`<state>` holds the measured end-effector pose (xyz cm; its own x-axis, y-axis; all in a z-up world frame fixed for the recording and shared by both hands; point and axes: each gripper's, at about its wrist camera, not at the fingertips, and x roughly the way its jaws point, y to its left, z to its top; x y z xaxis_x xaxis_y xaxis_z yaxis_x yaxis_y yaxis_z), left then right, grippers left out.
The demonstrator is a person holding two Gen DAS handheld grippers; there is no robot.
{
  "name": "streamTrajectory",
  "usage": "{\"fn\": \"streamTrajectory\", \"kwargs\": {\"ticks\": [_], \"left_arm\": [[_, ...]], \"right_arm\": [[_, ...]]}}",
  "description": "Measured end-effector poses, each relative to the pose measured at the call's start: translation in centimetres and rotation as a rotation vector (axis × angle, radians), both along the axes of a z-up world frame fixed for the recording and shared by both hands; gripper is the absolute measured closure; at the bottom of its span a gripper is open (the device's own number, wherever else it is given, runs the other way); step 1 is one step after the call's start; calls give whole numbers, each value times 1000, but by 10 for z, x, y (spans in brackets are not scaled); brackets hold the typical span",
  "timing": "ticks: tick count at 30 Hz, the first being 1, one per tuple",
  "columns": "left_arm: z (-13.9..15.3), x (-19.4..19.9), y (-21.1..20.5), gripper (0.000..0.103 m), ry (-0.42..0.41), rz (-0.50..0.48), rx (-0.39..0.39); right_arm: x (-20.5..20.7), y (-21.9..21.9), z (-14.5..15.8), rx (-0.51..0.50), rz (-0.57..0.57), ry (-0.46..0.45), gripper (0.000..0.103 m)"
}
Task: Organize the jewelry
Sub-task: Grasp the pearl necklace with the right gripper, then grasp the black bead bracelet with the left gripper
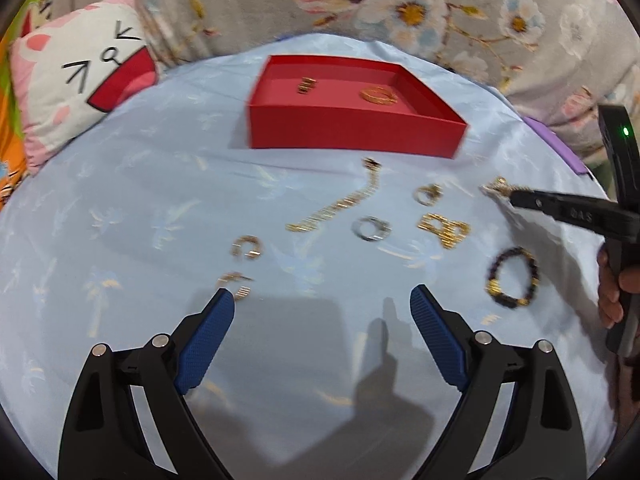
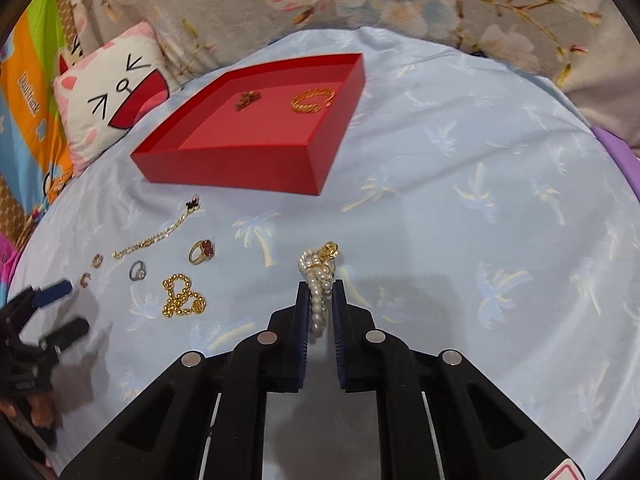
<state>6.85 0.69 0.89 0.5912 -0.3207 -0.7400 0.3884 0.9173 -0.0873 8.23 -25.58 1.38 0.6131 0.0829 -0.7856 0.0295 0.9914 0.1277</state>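
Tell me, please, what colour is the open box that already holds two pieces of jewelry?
The box is red, inside and outside. It shows best in the right wrist view.

Pale blue palm-print cloth [image 2: 460, 184], grey floral blanket [image 1: 420, 12] behind, seemingly a cat-face cushion [image 1: 80, 76].

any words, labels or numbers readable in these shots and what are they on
"DAS": raised letters on a finger of the right gripper, left wrist view; blurred, so not sure.
Dark lettering on an orange stripe of the striped cloth, far left of the right wrist view: too blurred to read.
Red-edged sticker at the bottom of the right wrist view: cut off, unreadable.
Red box, jewelry: no text.
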Motion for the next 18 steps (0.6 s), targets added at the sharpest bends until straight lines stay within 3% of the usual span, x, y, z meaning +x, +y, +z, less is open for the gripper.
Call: {"fn": "streamTrajectory", "kwargs": {"ticks": [5,10,15,18], "left_arm": [[11,-13,-43,16,-12,-80,29],[6,-13,-83,20,27,-160,41],[-9,-9,-117,35,71,-215,77],[-11,-9,-125,41,40,-201,111]], "right_arm": [[-35,2,20,-37,-73,-46,94],[-67,-4,18,3,-125,-63,94],[-78,-6,13,17,-132,-51,93],[-80,-9,10,32,-125,-52,93]]}}
